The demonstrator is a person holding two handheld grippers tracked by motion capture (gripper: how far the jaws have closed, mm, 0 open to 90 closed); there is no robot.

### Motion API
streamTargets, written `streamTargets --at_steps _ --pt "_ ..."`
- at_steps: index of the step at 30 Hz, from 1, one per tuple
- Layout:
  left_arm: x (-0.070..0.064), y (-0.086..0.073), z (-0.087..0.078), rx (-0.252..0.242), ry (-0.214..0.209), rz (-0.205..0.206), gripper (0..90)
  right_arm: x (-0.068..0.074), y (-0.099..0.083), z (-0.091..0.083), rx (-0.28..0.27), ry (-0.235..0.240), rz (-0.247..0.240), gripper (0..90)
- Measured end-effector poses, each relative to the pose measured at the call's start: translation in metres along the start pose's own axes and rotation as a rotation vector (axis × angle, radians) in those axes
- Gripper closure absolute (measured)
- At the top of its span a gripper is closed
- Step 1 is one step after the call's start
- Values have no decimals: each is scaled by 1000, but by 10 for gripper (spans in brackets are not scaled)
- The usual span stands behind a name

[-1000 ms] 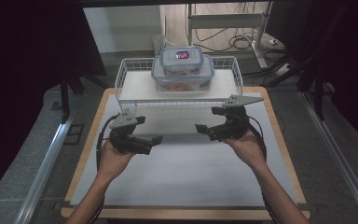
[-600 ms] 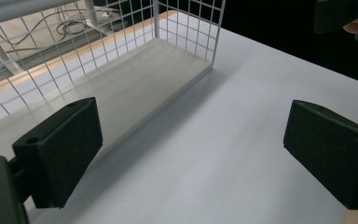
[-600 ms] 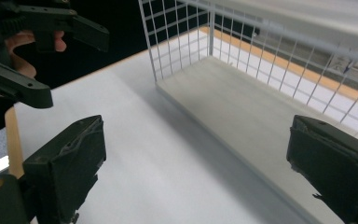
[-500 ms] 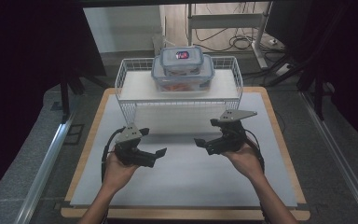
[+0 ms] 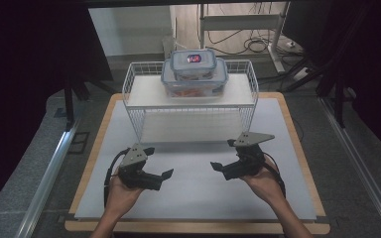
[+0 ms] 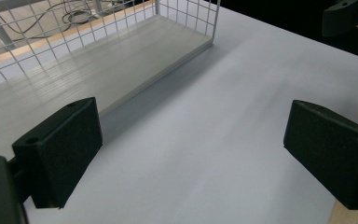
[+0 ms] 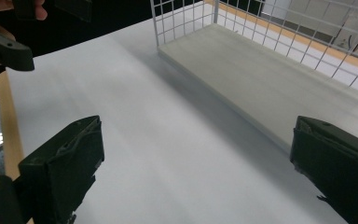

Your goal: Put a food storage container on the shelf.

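Note:
A white wire rack stands at the back of the white mat. On its top shelf a small clear lidded box sits on a larger clear box with orange contents. My left gripper is held over the mat in front of the rack, open and holding nothing. My right gripper faces it, also open with nothing in it. In the left gripper view the left gripper looks past the rack's bare lower shelf. In the right gripper view the right gripper frames the same lower shelf.
The mat lies on a wooden board whose edge shows all round. Dark drapes flank both sides, and a metal rail runs along the floor at left. Cables and a table frame lie beyond the rack. The other gripper shows far off.
Both hands have drawn back from the rack toward the near edge of the mat. The jaws of both grippers have stayed open.

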State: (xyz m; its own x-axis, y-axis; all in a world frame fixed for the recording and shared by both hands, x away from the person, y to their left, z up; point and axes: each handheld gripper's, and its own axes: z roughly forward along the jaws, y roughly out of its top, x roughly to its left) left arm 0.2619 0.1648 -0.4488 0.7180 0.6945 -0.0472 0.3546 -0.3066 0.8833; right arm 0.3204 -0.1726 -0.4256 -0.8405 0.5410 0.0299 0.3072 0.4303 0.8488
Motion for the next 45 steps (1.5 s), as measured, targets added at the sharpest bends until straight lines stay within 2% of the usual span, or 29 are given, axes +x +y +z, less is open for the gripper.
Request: streamTargets --at_steps 7,14,19,25,32,38,42,44,45 --pt "-3 -9 -9 -6 16 -3 41 4 -13 -5 2 0 18 24" --pt "-3 -28 -9 19 35 -18 41 7 -29 -17 -13 -19 37 26" --pt "-5 -39 -11 37 60 -11 40 7 -42 -22 -6 -43 44 29" --pt "-5 -50 -17 34 79 -26 39 8 -58 -27 6 -68 56 28" --pt "-7 -63 -23 44 106 -36 32 13 -73 -31 27 -97 48 28" --pt "-11 -75 -28 74 144 -15 26 18 -81 -33 46 -120 34 28" --pt "-12 -81 -29 90 152 -18 23 18 -88 -33 64 -126 41 28" --pt "-11 -88 -27 121 162 -18 21 18 -92 -33 76 -129 39 28" --pt "-11 -88 -27 121 162 -18 20 18 -94 -33 82 -130 42 28"
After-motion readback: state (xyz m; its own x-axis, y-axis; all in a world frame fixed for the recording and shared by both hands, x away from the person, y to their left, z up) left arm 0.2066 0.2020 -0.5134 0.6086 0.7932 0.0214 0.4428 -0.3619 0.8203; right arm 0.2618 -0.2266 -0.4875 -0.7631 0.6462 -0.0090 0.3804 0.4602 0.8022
